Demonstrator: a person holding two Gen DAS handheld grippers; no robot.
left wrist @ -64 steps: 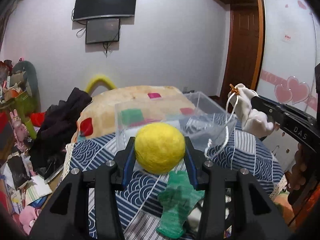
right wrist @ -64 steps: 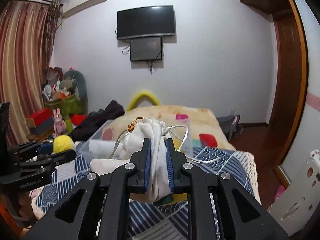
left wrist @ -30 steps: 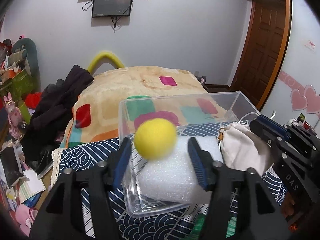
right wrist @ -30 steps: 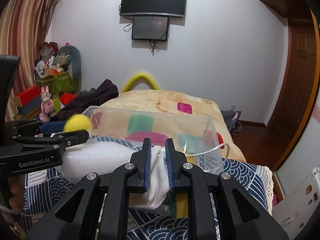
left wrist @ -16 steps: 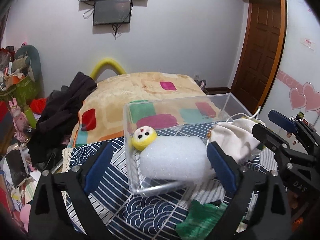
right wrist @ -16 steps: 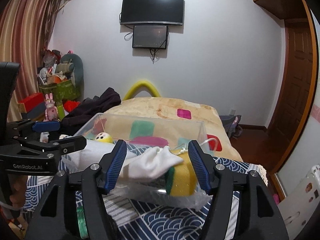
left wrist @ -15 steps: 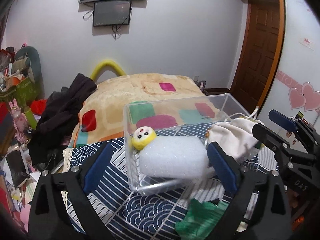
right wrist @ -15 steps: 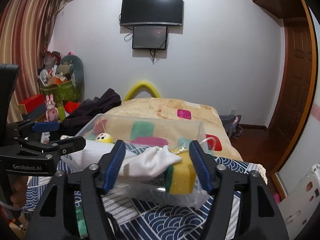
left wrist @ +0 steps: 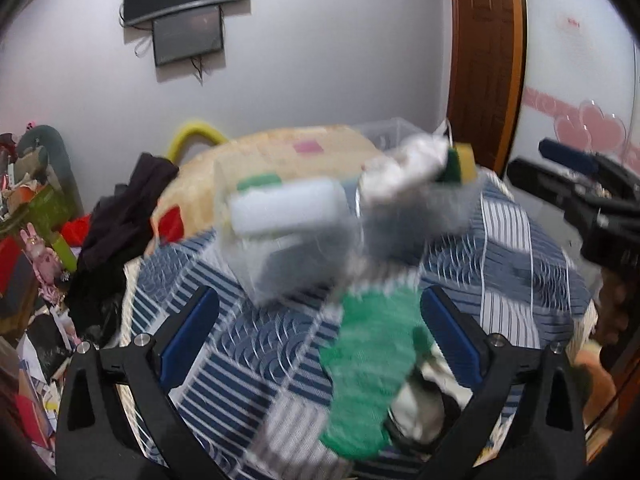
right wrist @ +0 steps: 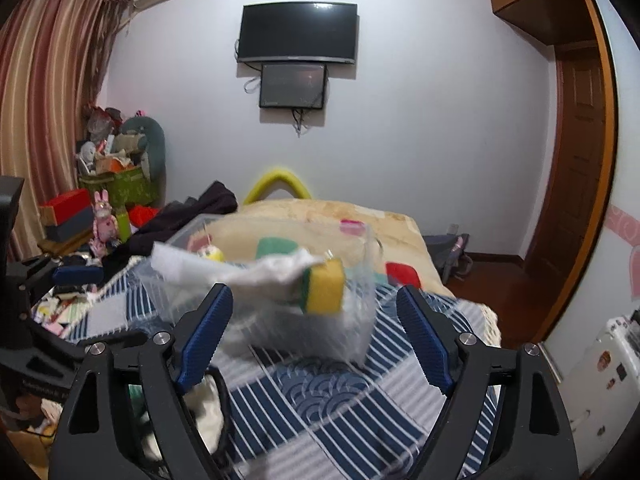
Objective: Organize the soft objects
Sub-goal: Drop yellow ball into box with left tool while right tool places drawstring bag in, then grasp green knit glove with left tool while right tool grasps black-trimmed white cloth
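Clear plastic bin (right wrist: 352, 332) sits on the blue-and-white patterned bedspread (right wrist: 360, 412), in front of both grippers; both views are motion-blurred. Inside the bin, seen from the right wrist: white foam block (right wrist: 180, 264) at the left side, small yellow plush ball (right wrist: 212, 254) behind it near the far left corner, white drawstring pouch (right wrist: 276, 270) draped across the middle, yellow-and-green sponge (right wrist: 324, 286) at the right, touching the pouch. The left wrist view shows the same contents: foam block (left wrist: 288, 206) to the left, pouch (left wrist: 404, 166) and sponge (left wrist: 462, 164) to the right; the plush ball cannot be made out there.

Green knitted glove (left wrist: 372, 368) lies on the bedspread outside the bin, on the near side, low between the left gripper's fingers without touching either pad. Something white and a dark loop lie under its near end; too blurred to identify.

Left gripper (left wrist: 320, 340): jaws spread wide, nothing held. Right gripper (right wrist: 312, 332): jaws spread wide, nothing held; the bin is framed between its fingers but not touched.

Surroundings: beige blanket (right wrist: 320, 220) with coloured squares beyond the bin, dark clothing (right wrist: 192, 212) heaped at its left, two wall-mounted screens (right wrist: 296, 32), wooden door (right wrist: 576, 160) at right.
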